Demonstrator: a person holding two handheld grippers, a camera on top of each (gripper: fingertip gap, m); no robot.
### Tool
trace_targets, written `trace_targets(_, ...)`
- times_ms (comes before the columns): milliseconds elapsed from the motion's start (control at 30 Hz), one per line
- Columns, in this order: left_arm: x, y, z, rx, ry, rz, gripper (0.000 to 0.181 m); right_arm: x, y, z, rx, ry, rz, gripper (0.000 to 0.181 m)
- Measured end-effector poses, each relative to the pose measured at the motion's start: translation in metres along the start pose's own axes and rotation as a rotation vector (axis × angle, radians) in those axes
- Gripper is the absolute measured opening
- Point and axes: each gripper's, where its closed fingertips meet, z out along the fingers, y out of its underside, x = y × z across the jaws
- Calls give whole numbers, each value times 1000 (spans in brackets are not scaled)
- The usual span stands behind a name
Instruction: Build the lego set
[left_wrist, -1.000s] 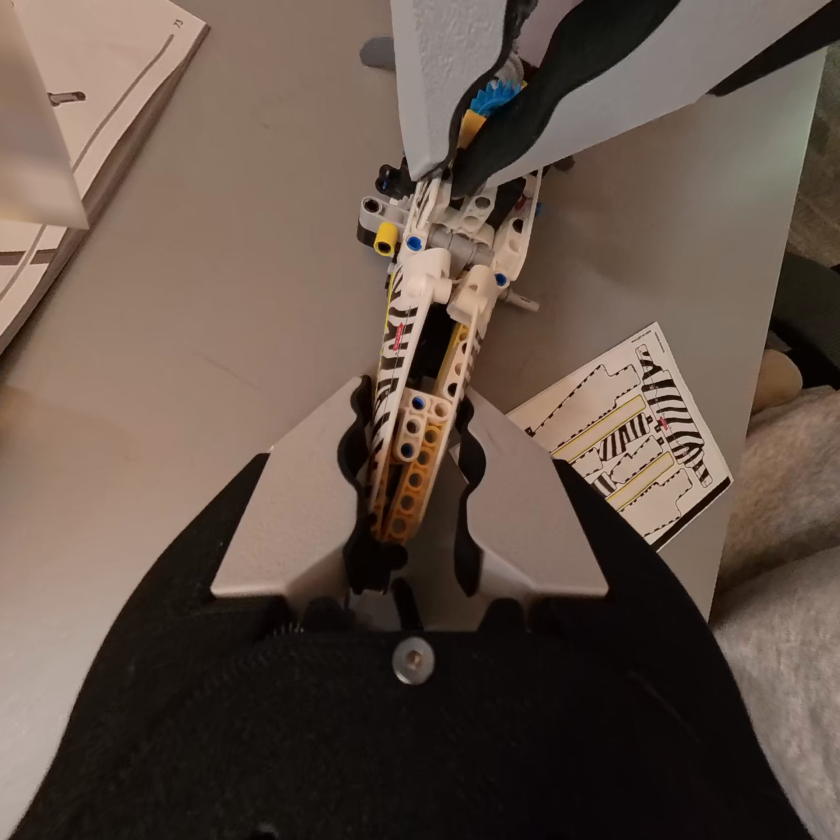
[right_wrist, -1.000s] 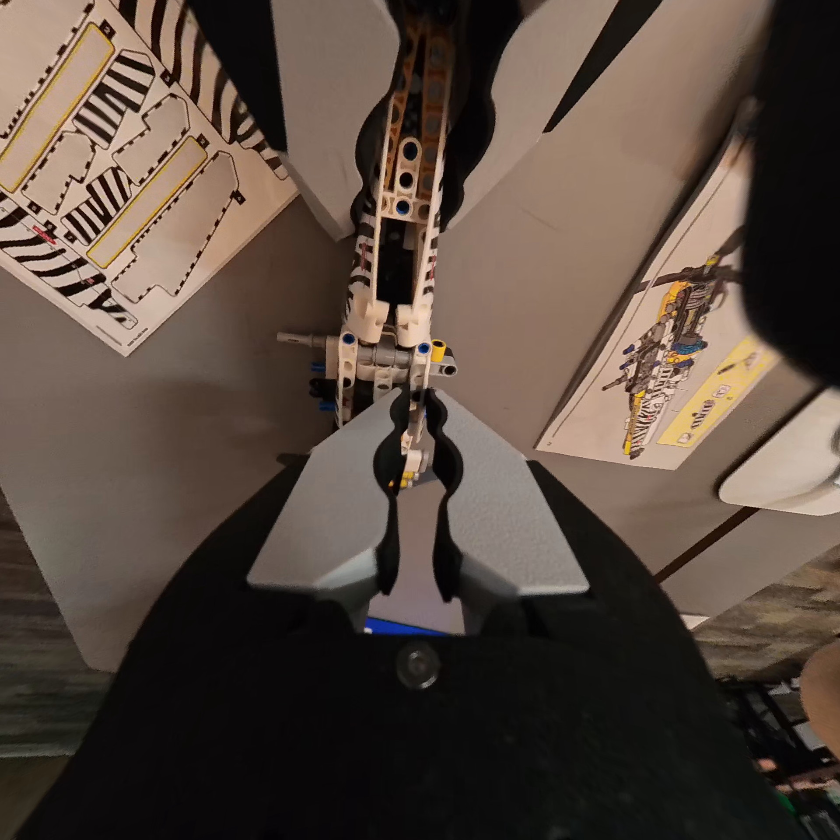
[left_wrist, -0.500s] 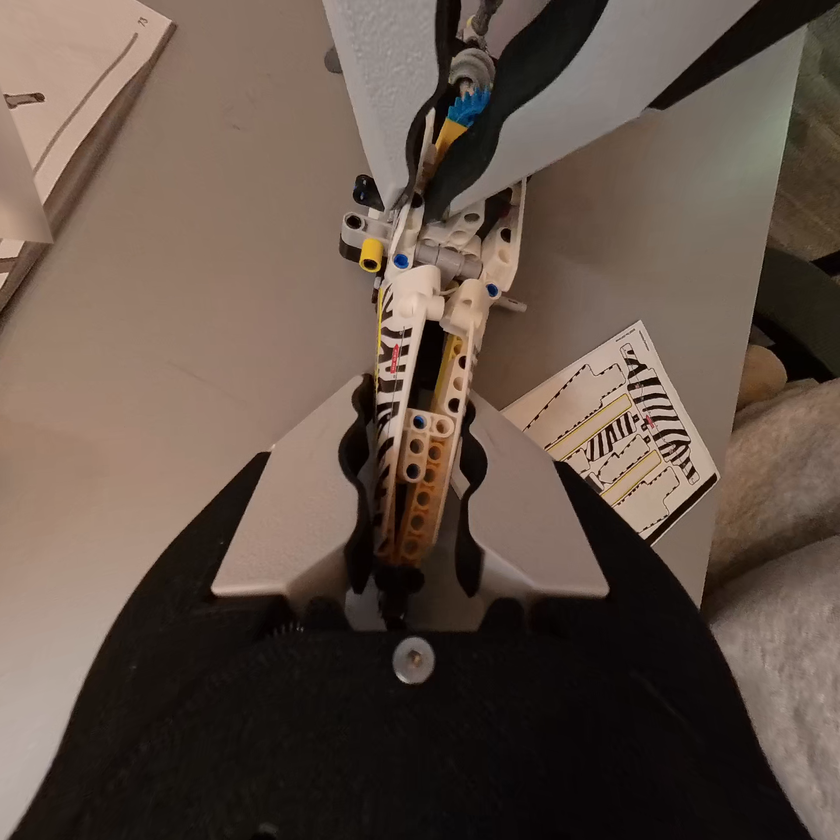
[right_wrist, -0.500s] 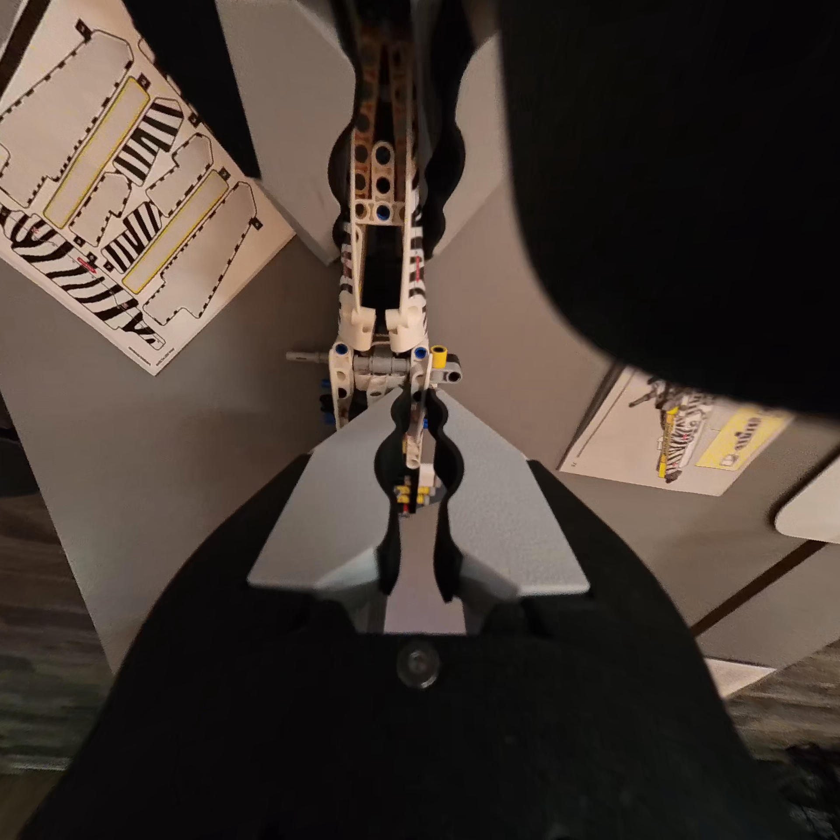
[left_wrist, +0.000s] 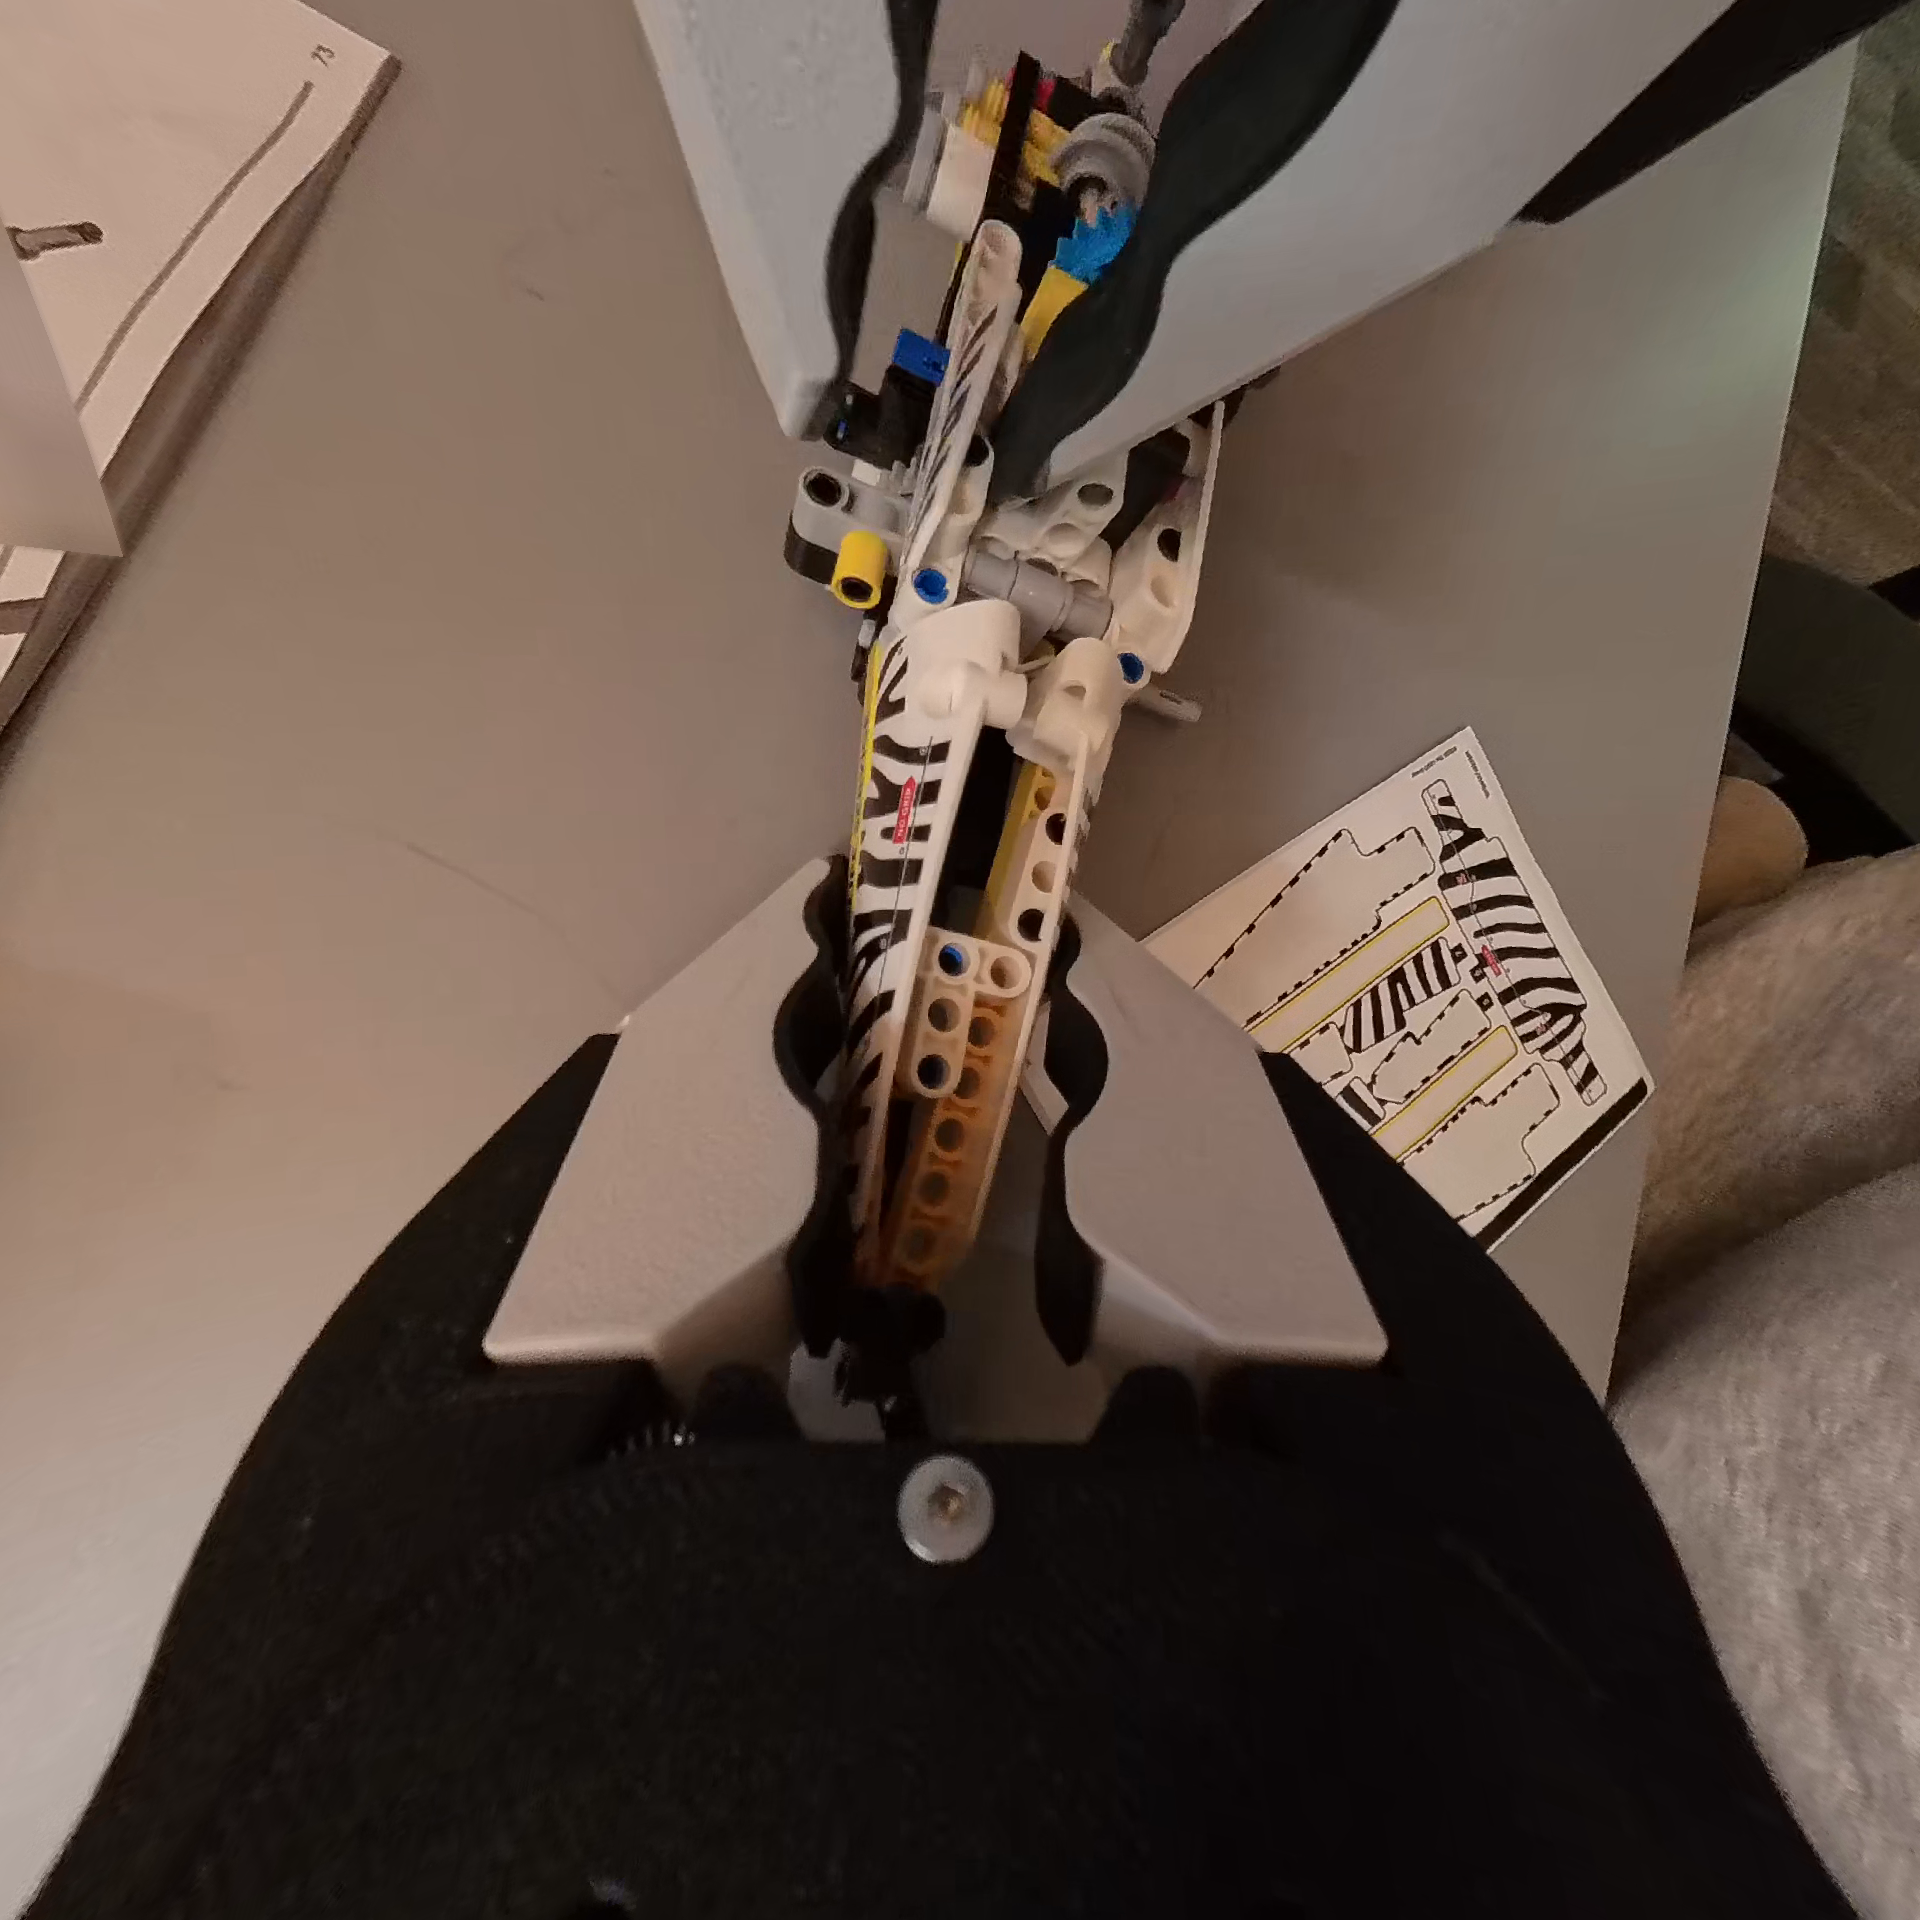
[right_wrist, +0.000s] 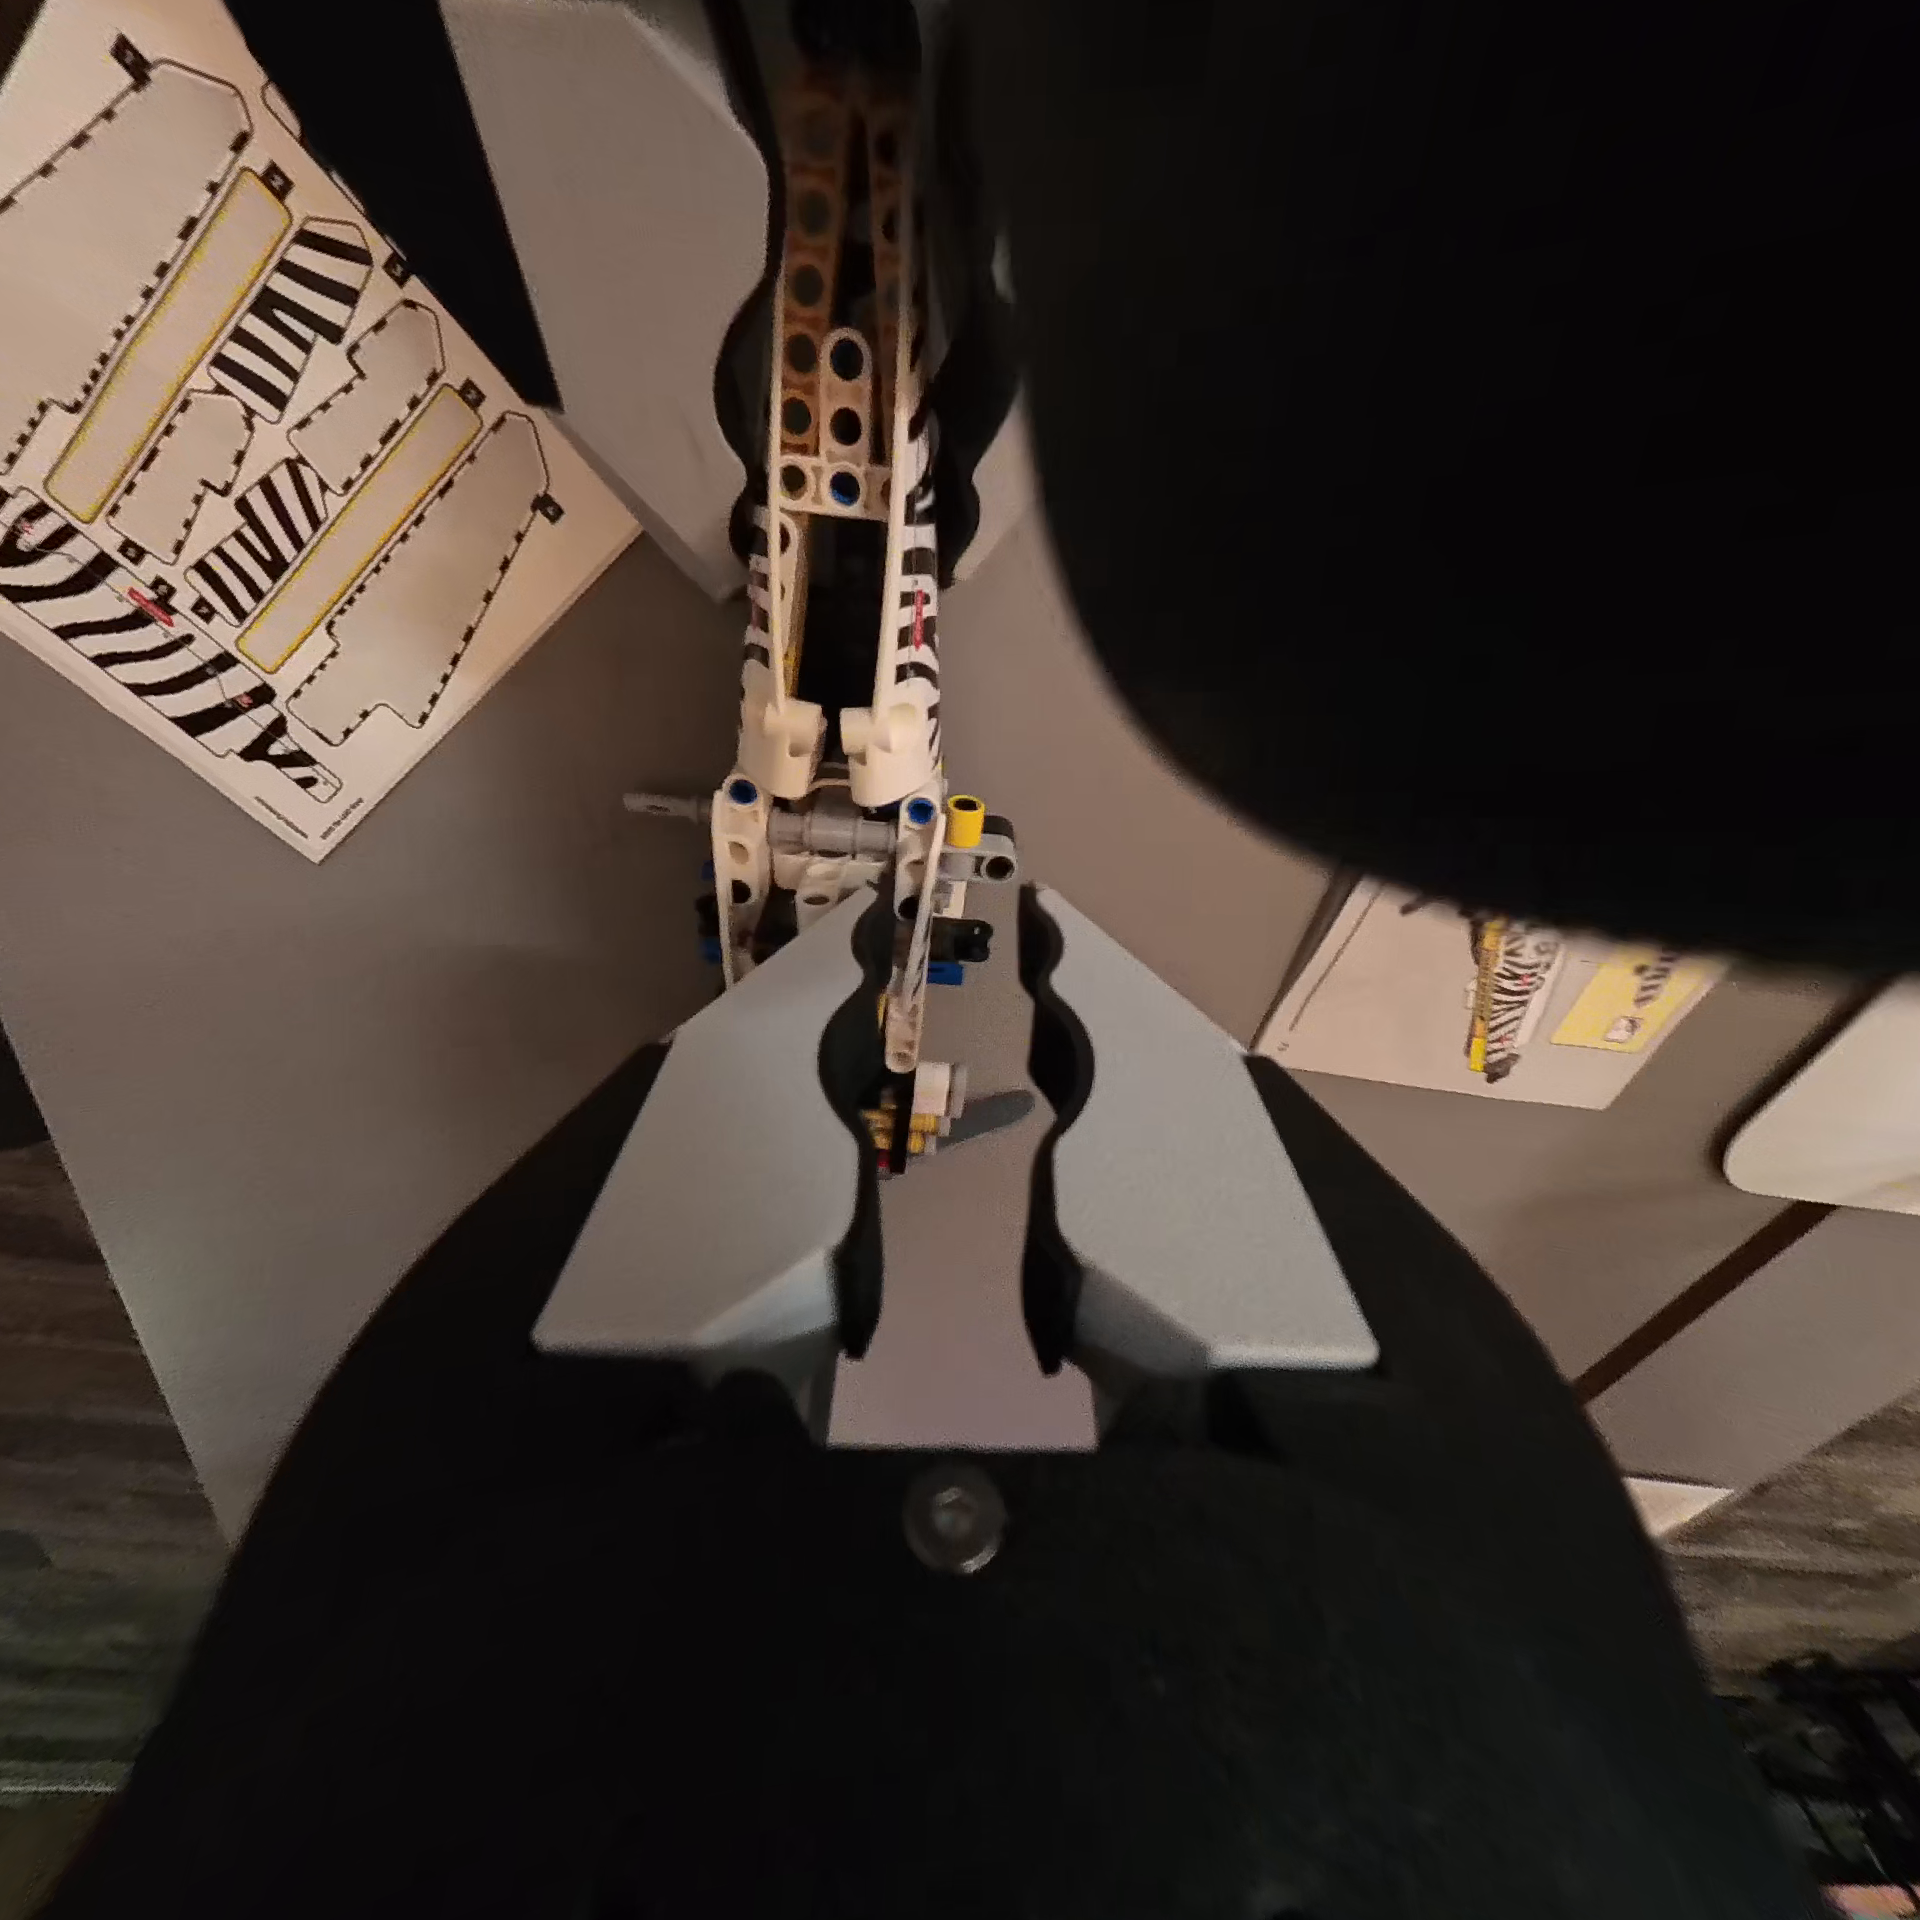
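Evidently light, rigid but snap-apart, the lego model (left_wrist: 966, 852) is pinched at its tail beams by the left gripper (left_wrist: 935, 1049); the right gripper (right_wrist: 940, 1049), spread, probably isn't clamping its nose.

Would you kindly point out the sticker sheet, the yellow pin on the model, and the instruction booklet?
sticker sheet (left_wrist: 1423, 1029): left wrist view, middle of the sheet.
yellow pin (left_wrist: 858, 561): left wrist view, its barrel.
instruction booklet (right_wrist: 1496, 1008): right wrist view, printed page.

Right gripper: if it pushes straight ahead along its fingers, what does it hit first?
The lego model: its front end already sits between the open right gripper fingers. Beyond it, in line, the left gripper holds the tail.
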Motion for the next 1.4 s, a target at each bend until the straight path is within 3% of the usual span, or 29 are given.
trace_targets(33, 0, 0, 0, 0, -1, 1, 33, -1, 0, 0, 3, -2, 0, 18)
trace_targets(233, 0, 0, 0, 0, 0, -1, 33, -2, -1, -4, 57, 13, -4, 19)
trace_targets(367, -1, -1, 0, 3, 0, -4, 33, -7, -4, -3, 75, 9, -33, 6)
trace_targets(1400, 1, 0, 1, -3, -8, 10, 34, -5, -5, -1, 70, 14, -45, 7)
